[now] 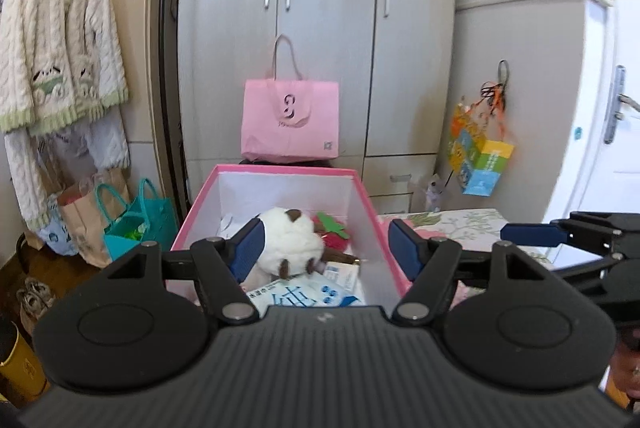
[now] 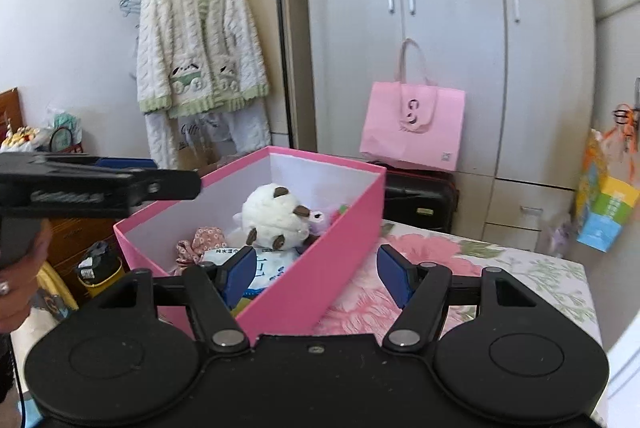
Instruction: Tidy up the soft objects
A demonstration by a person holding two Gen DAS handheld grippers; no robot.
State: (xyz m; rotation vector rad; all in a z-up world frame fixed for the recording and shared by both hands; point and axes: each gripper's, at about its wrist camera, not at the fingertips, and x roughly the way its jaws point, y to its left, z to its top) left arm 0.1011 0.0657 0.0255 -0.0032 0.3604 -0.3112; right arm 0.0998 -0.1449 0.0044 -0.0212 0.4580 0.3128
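A pink box (image 1: 362,188) (image 2: 344,228) with a white inside stands on a floral bedcover (image 2: 500,260). In it lie a white plush with brown spots (image 1: 290,242) (image 2: 276,216), a red and green soft toy (image 1: 334,228), a small purple toy (image 2: 320,218), a floral cloth (image 2: 204,238) and a wet-wipes pack (image 1: 300,298) (image 2: 264,268). My left gripper (image 1: 326,248) is open and empty above the box's near edge. My right gripper (image 2: 316,274) is open and empty, its jaws either side of the box's right wall.
A pink paper bag (image 1: 290,120) (image 2: 412,124) stands on a black suitcase (image 2: 420,200) before grey wardrobes (image 1: 320,8). A white cardigan (image 1: 56,36) (image 2: 200,40) hangs on a rack at left. Bags (image 1: 136,224) sit on the floor. A colourful bag (image 1: 480,156) hangs at right.
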